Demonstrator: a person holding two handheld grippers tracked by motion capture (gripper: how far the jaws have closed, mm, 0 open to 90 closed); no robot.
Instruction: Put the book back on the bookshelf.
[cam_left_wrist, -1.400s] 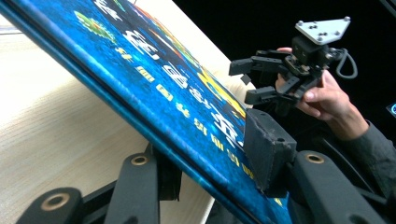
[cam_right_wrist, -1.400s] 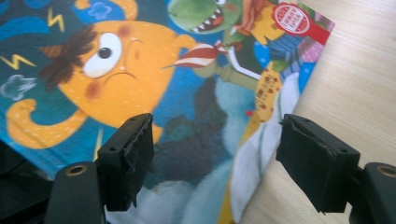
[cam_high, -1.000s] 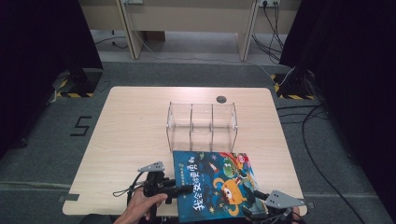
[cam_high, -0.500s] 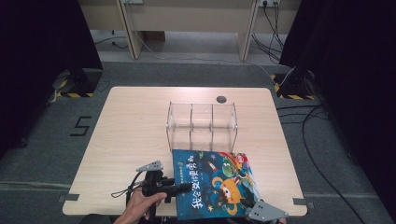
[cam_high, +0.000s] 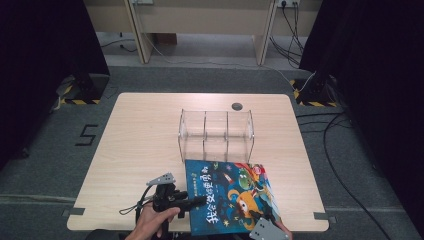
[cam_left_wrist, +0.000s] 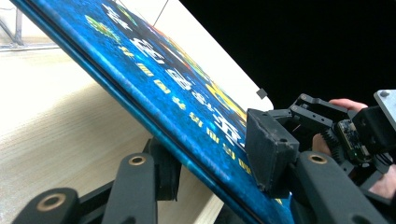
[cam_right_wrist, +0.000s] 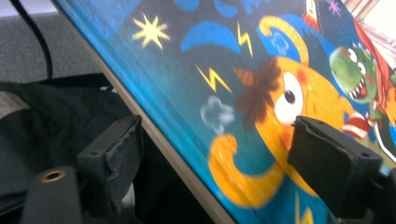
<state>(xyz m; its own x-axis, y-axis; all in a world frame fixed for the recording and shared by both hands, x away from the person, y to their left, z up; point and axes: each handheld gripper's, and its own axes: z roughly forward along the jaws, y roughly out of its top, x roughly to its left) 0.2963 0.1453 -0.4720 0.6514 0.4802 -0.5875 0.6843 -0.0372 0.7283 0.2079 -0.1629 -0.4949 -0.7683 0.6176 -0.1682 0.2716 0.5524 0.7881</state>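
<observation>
book (cam_high: 230, 197) edge sits between both grippers' jaws, over the table (cam_high: 140, 150).

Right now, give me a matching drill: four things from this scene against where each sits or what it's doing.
Things:
1. picture book
2. clear three-bay organizer
3. left gripper
4. right gripper

Places or states:
A. at the book's near right corner, one jaw over the cover, one under
B. empty, mid-table beyond the book
C. at the book's left edge, jaws either side of it
D. blue cover up, overhanging the table's near edge

Pairs: 1-D, 2-B, 3-C, 4-A
</observation>
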